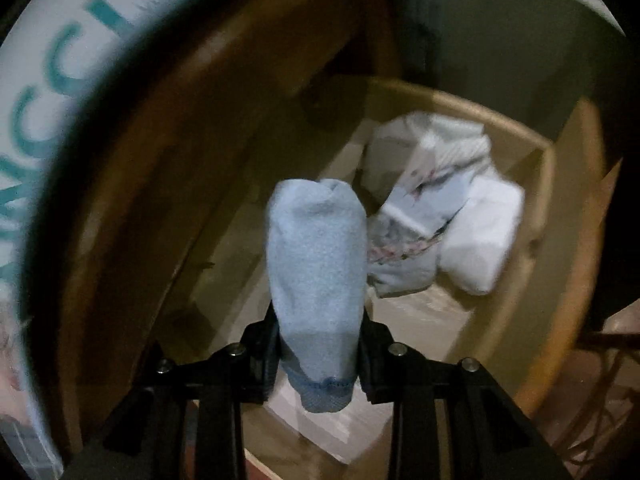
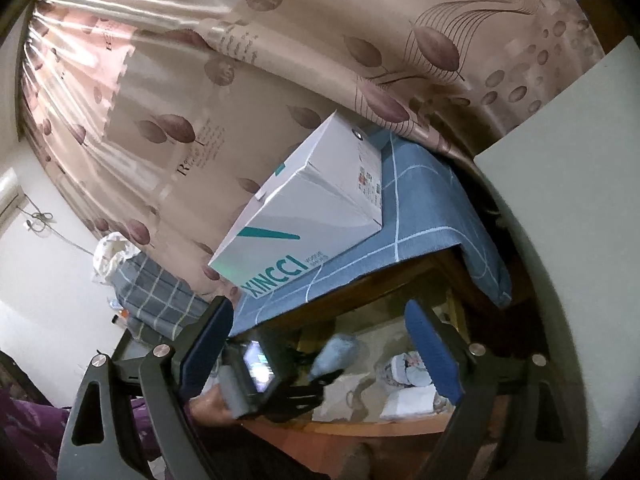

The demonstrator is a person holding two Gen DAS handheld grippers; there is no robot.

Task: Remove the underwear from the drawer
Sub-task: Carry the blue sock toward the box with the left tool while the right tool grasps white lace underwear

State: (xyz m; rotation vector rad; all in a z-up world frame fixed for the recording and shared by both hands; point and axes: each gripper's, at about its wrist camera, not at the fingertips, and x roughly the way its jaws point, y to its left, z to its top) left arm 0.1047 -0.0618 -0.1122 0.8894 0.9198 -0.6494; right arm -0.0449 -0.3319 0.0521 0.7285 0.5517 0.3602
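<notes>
1. Our left gripper is clamped on a rolled light-blue bundle, pinching it near its darker hemmed end. We take this bundle to be the underwear.
2. The bundle's long axis runs straight ahead along the fingers, toward twelve o'clock in the left wrist view. Its free end hangs over the open wooden drawer.
3. More folded white and patterned clothes lie on the drawer floor at about one to two o'clock from the bundle, apart from it.
4. Our right gripper is spread wide and holds nothing. The left one is plainly nearer and already carries the load.
5. We judge the coming move is to draw the bundle back out, clear of the drawer's front edge.
6. Only the right wrist view shows the surroundings: a white shoe box on a blue checked cloth above the drawer, and a leaf-print curtain behind.
7. Only the left wrist view shows the grip itself up close.
</notes>
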